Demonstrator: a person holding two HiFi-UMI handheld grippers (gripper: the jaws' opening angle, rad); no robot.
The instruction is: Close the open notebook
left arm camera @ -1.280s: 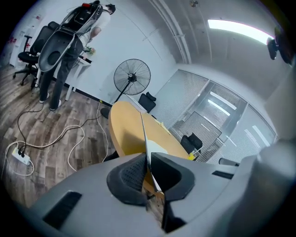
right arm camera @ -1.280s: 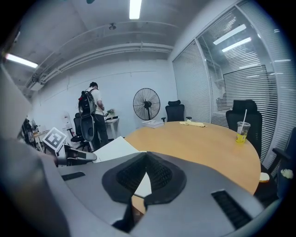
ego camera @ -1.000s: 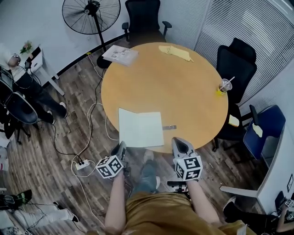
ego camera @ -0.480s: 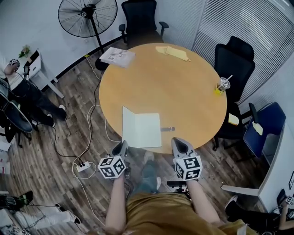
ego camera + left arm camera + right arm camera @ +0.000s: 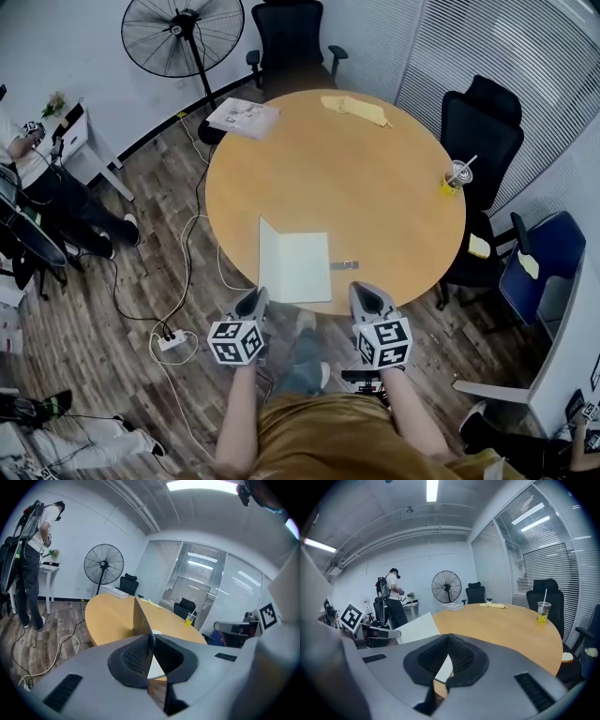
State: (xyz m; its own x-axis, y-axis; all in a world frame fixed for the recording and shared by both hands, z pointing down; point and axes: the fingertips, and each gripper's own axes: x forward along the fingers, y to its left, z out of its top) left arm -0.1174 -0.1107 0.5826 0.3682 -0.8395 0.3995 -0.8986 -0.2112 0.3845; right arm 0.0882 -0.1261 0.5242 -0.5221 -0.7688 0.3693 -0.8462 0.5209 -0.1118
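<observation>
The left gripper [image 5: 151,638] has its fingers [image 5: 132,657] closed tight on the notebook [image 5: 302,270], pinching the near end of its left-hand leaf. In the left gripper view that leaf stands almost on edge, a thin sheet rising straight up from between the two pads. The rest of the notebook lies flat and white on the surface [image 5: 356,187] beyond the right-hand pad.

In the head view the notebook sits at the 6 o'clock edge of the round wooden surface, with the raised leaf along its 9 o'clock side. The left gripper reaches in from just off the rim at about 7 o'clock.

The right gripper [image 5: 367,292] hangs just off the rim at about 5 o'clock, near the notebook's 3 o'clock edge but apart from it. Its fingers [image 5: 464,656] are pressed together at the tips and grip nothing. In the right gripper view the white page shows only beyond them, through the gap below the tips.

A small dark object [image 5: 345,265] lies just beside the notebook at its 3 o'clock. A cup with a straw [image 5: 458,175] stands at the surface's 3 o'clock rim, a yellow cloth [image 5: 356,108] lies near 12 o'clock, and a booklet [image 5: 244,116] rests at 11 o'clock, on the rim. A floor fan [image 5: 183,36] stands beyond it. A person [image 5: 37,178] stands well apart at 9 o'clock.
</observation>
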